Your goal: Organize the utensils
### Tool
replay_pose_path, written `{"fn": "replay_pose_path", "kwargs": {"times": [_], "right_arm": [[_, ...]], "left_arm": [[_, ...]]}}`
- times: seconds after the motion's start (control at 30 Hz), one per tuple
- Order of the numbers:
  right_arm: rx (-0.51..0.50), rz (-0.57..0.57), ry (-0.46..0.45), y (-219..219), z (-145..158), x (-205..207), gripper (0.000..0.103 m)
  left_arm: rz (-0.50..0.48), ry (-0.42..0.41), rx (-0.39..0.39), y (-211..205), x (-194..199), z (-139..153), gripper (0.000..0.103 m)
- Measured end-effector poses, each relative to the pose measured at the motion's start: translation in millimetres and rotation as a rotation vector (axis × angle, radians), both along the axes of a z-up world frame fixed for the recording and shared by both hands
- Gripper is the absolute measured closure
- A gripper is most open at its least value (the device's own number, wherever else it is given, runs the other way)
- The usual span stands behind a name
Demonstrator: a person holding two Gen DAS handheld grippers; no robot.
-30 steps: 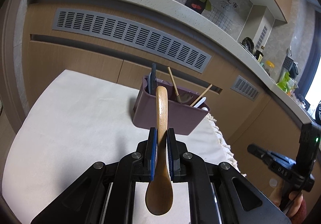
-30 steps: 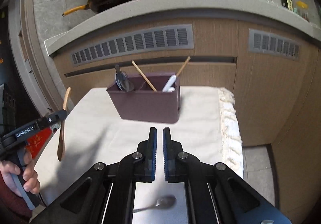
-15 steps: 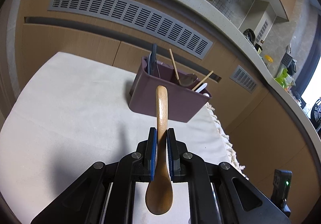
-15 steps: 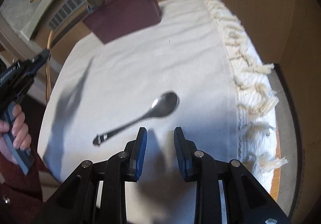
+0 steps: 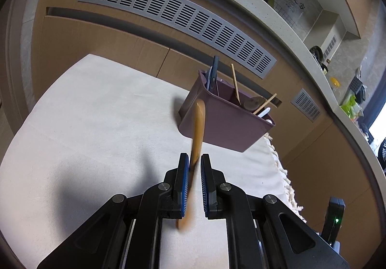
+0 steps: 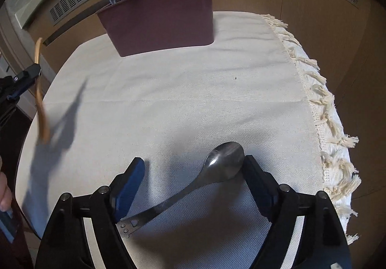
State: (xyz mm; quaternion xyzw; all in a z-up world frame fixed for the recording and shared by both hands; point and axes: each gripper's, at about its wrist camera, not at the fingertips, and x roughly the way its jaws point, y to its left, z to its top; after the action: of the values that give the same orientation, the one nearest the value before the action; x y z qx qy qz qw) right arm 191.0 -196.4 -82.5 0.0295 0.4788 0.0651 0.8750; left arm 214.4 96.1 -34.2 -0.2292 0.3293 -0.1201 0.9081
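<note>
My left gripper (image 5: 192,160) has its jaws slightly apart around a wooden spoon (image 5: 196,134), which is blurred and tilted, handle up, bowl down. It also shows at the left of the right wrist view (image 6: 39,97). A maroon utensil holder (image 5: 224,122) stands on the cloth beyond it, with chopsticks and several utensils inside. My right gripper (image 6: 193,170) is open wide, low over the cloth, straddling a metal spoon (image 6: 217,167) that lies flat; its bowl is beside the right finger (image 6: 255,177).
A white cloth (image 6: 193,90) with a fringed right edge (image 6: 320,110) covers the table. Wooden cabinets with grey vents (image 5: 178,16) and a counter stand behind. The holder (image 6: 159,20) is at the far side of the table.
My left gripper's jaws have parted a little and the wooden spoon has tilted and blurred in them. My right gripper has opened wide and dropped down around the metal spoon.
</note>
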Motion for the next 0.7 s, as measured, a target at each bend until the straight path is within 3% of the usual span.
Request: {"fn": "replay_pose_path", "kwargs": {"times": [0.1,0.2,0.4,0.57,0.7], "right_arm": [[-0.093,-0.032,-0.046,6,1,1,0.050],[-0.152,0.079,-0.091,25,2,5,0.075],[-0.205,0.190,-0.138,44,7,12,0.076],[-0.220,0.213,-0.209,44,19,16,0.076],[-0.192,0.214,-0.210,39,22,21,0.076]], "left_arm": [[-0.008,-0.004,0.004,-3,0,0,0.093],[-0.020,-0.006,0.009,-6,0,-1,0.093],[0.012,0.008,0.011,6,3,-3,0.093],[0.115,0.170,-0.036,36,21,-26,0.093],[0.086,0.275,-0.068,36,30,-48,0.092]]}}
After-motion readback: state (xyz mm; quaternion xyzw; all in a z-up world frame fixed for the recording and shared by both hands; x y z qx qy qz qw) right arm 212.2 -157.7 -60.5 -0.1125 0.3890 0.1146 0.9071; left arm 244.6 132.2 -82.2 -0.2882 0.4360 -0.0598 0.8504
